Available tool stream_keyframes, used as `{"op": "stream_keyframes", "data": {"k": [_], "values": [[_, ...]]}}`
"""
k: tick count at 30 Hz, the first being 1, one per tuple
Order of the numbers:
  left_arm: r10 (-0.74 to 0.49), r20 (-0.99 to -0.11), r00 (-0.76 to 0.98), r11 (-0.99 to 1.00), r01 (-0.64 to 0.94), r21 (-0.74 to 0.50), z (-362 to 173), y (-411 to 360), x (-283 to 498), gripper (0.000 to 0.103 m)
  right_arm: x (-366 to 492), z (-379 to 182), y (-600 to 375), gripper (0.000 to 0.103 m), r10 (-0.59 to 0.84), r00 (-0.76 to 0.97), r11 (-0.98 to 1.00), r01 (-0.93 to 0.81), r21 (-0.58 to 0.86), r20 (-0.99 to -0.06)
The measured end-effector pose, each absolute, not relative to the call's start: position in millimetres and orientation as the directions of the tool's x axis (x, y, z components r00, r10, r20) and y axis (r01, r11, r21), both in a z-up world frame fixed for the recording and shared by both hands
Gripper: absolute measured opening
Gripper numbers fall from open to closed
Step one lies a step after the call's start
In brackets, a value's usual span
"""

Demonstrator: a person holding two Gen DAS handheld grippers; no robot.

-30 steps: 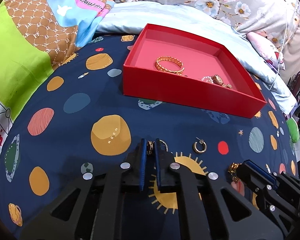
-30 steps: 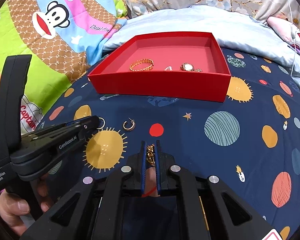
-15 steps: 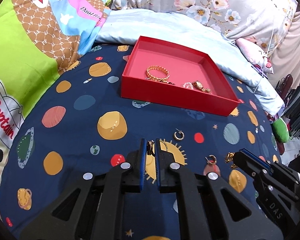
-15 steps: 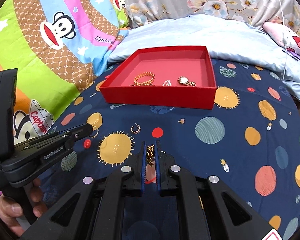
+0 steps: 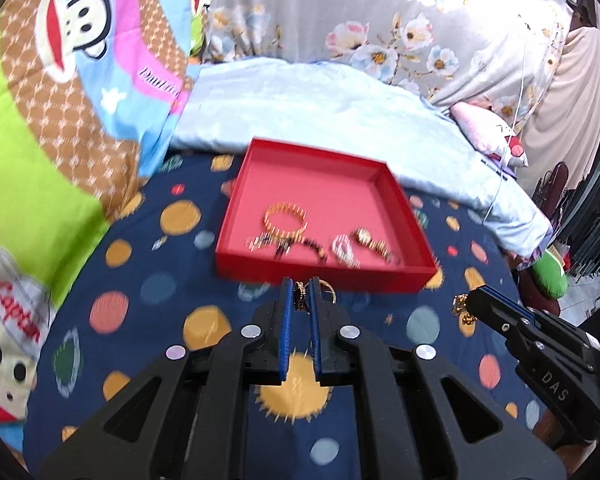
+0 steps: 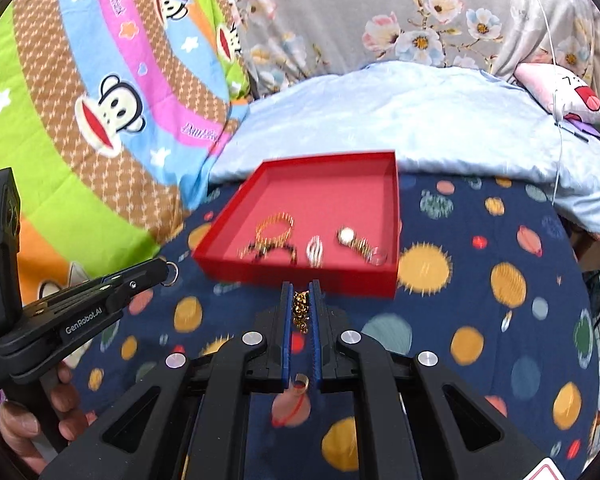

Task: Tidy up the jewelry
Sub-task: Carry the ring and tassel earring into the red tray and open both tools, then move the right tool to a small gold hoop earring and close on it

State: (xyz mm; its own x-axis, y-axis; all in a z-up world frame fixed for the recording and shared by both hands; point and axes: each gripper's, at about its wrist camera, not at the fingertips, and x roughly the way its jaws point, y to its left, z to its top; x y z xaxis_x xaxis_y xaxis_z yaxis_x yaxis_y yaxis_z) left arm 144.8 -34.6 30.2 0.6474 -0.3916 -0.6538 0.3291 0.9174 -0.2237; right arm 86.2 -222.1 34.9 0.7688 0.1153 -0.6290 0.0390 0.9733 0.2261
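Note:
A red tray [image 5: 324,274] [image 6: 296,278] lies on the space-print bedsheet and holds a gold bangle [image 5: 285,218] [image 6: 275,226], a beaded bracelet [image 5: 300,244], a ring [image 6: 315,251] and a small gold watch [image 5: 370,240] [image 6: 354,240]. My left gripper [image 5: 300,289] is shut on a gold hoop earring [image 5: 300,294], held in the air just short of the tray's near wall; it also shows in the right wrist view [image 6: 168,270]. My right gripper [image 6: 301,294] is shut on a gold chain piece [image 6: 301,308], also in front of the tray, and shows in the left wrist view [image 5: 466,306].
A pale blue quilt [image 5: 320,108] lies behind the tray, with a cartoon monkey blanket [image 6: 100,100] to the left and floral pillows [image 6: 420,20] at the back. A green object [image 5: 550,276] sits off the bed's right edge.
Both grippers have risen off the sheet with their jewelry and moved forward toward the tray, which now sits directly ahead of the fingertips.

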Motion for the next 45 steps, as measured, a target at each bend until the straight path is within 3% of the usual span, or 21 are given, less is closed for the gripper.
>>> {"op": "stream_keyframes", "data": {"k": [11,34,36,38,40,45], "values": [[-0.374,-0.625,0.685,0.922,0.348,-0.170,49.8,-72.0,218.7,0.007,161.6,43.6,-254.0,0.007,0.094,0.778,0.972,0.062,0.225,-0.621],[-0.321,-0.668,0.671,0.938,0.321,-0.129,15.8,-113.9,314.3,0.008,264.5,2.0,-272.9,0.008,0.087,0.725,0.970,0.094,0.223,-0.683],[-0.318,-0.665,0.675,0.940,0.315,-0.129,15.6,-110.7,315.4,0.013,260.9,4.2,-273.7,0.009,0.081,0.735,0.969,0.099,0.226,-0.673],[-0.306,-0.664,0.682,0.946,0.298,-0.130,16.6,-105.6,315.2,0.037,259.5,5.8,-274.1,0.015,0.077,0.737,0.969,0.104,0.225,-0.672],[-0.294,-0.657,0.695,0.951,0.280,-0.129,19.0,-100.0,312.6,0.053,257.0,7.9,-275.0,0.019,0.078,0.741,0.967,0.108,0.233,-0.667],[-0.283,-0.648,0.707,0.956,0.260,-0.134,26.8,-85.3,302.3,0.061,240.0,18.3,-275.4,0.025,0.081,0.761,0.960,0.115,0.256,-0.644]]}}
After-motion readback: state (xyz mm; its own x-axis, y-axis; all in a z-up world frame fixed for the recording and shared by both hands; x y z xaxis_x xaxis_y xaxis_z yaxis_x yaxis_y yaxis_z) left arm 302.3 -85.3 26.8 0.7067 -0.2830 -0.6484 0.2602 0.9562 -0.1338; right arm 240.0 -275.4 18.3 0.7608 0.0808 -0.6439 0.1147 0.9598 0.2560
